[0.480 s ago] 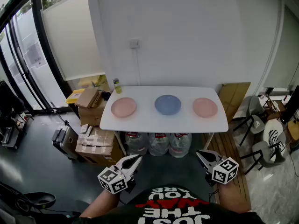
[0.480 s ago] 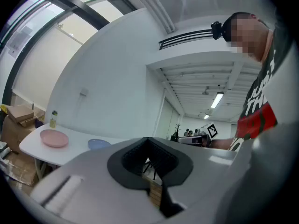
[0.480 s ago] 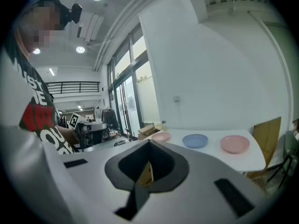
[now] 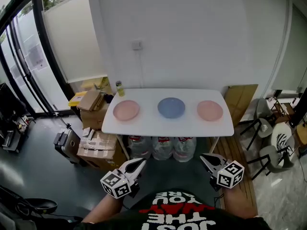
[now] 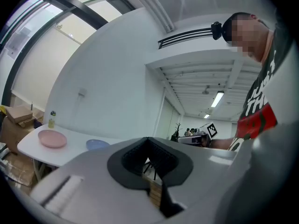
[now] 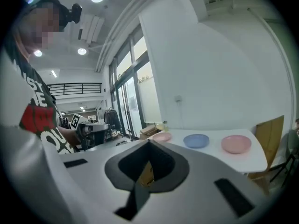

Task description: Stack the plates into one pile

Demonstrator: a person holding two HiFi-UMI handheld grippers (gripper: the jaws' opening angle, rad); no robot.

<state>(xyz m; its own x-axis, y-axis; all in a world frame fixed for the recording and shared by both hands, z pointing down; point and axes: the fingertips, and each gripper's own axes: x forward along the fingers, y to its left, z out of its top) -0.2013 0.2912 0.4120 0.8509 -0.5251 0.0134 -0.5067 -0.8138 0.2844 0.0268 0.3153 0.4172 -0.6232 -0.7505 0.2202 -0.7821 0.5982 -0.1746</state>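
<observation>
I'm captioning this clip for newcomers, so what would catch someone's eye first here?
Three plates sit apart in a row on the white table: left pink plate, blue plate in the middle, right pink plate. Near the person, the left gripper and right gripper are shut and empty, short of the table. Large water bottles stand under the table.

Office-like workroom — cardboard boxes (image 4: pixel 96 146), water jugs (image 4: pixel 163 147), office chairs (image 4: pixel 280 140).
</observation>
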